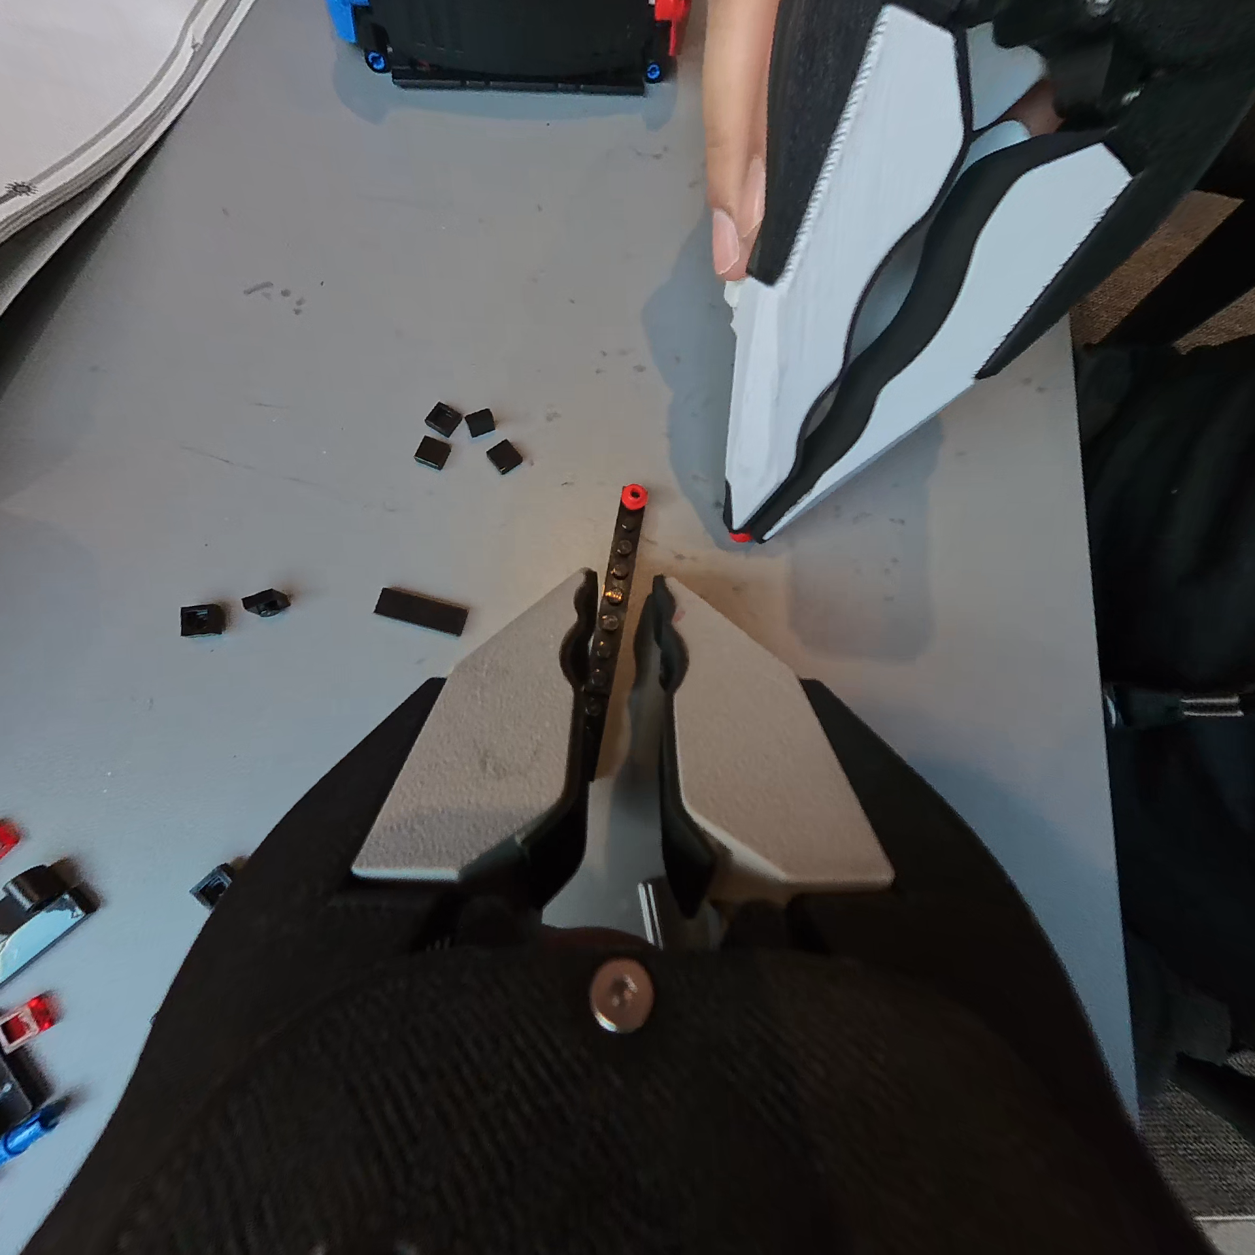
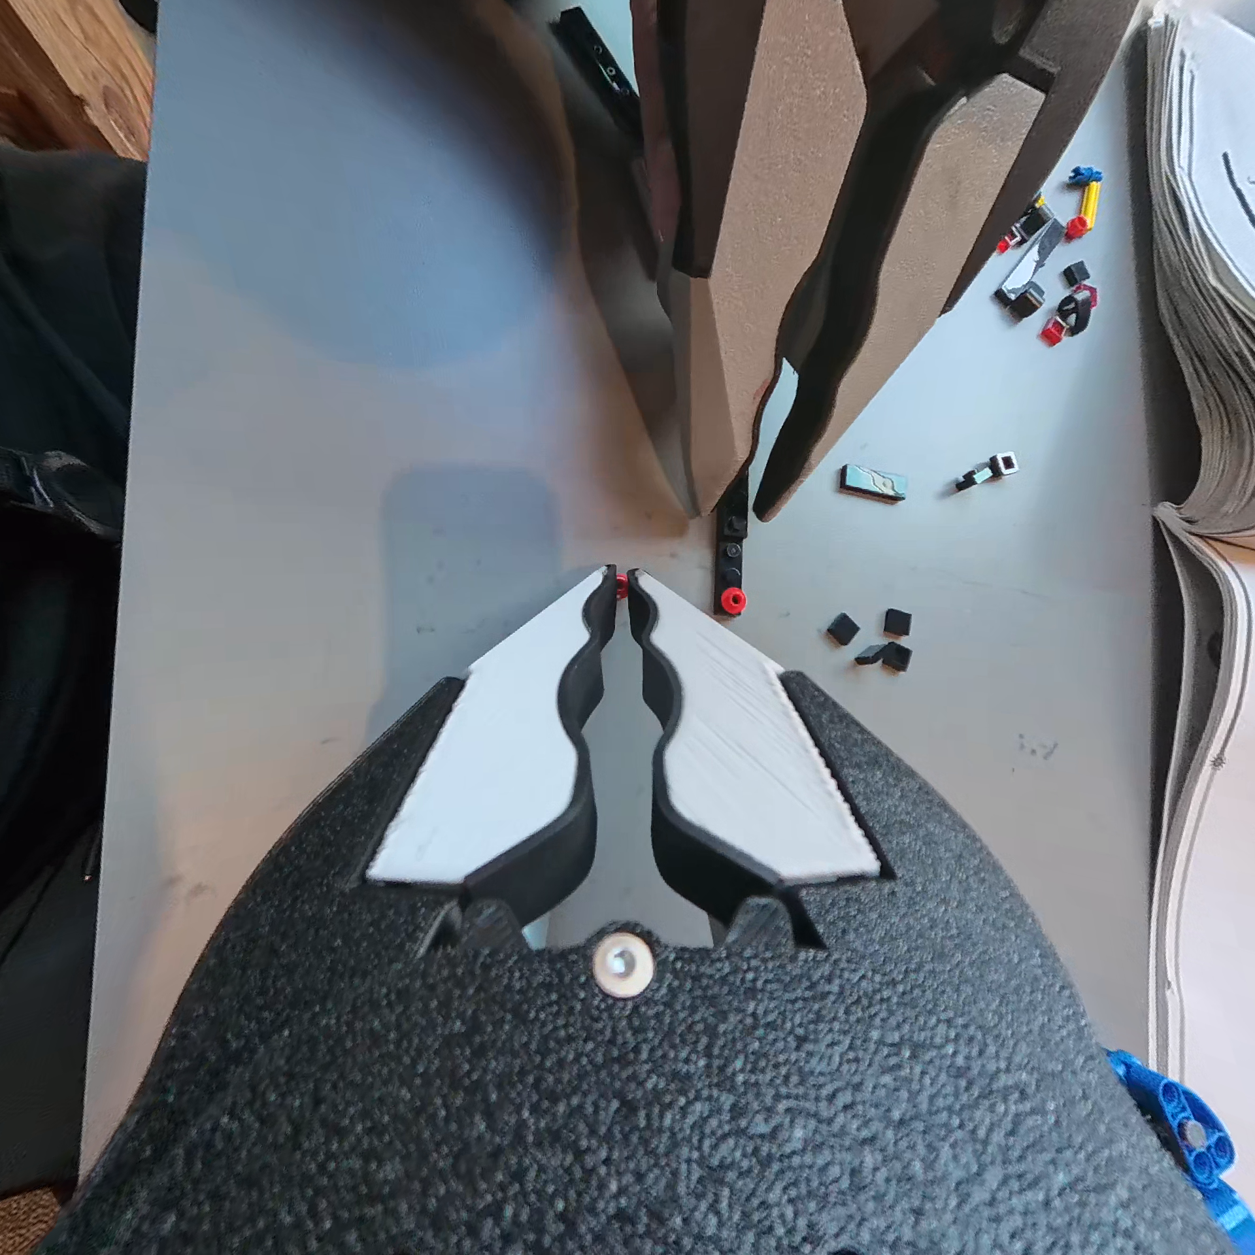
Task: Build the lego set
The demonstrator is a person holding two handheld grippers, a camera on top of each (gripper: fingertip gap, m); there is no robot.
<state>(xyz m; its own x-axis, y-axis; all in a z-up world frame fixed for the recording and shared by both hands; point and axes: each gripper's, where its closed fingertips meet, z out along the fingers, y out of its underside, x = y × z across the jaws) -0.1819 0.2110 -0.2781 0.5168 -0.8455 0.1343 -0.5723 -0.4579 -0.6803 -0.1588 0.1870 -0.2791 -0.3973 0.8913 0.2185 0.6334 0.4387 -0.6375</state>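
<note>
Midway at best: your left gripper (image 1: 621, 587) has its jaws clamped on a black studded strip (image 1: 614, 597), one red stud (image 1: 633, 494) seated at its 12 o'clock tip. Your right gripper (image 2: 621, 577) pinches a second red stud (image 2: 621, 582), unplaced. Loose black tiles (image 1: 468, 438) wait on the worktop (image 1: 339, 271).

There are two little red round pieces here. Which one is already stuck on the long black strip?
The red piece at the far tip of the long black strip, which the left tongs hold. The other red piece is pinched alone in the right tongs.

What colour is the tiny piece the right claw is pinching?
Red, seen best in the right wrist view.
</note>
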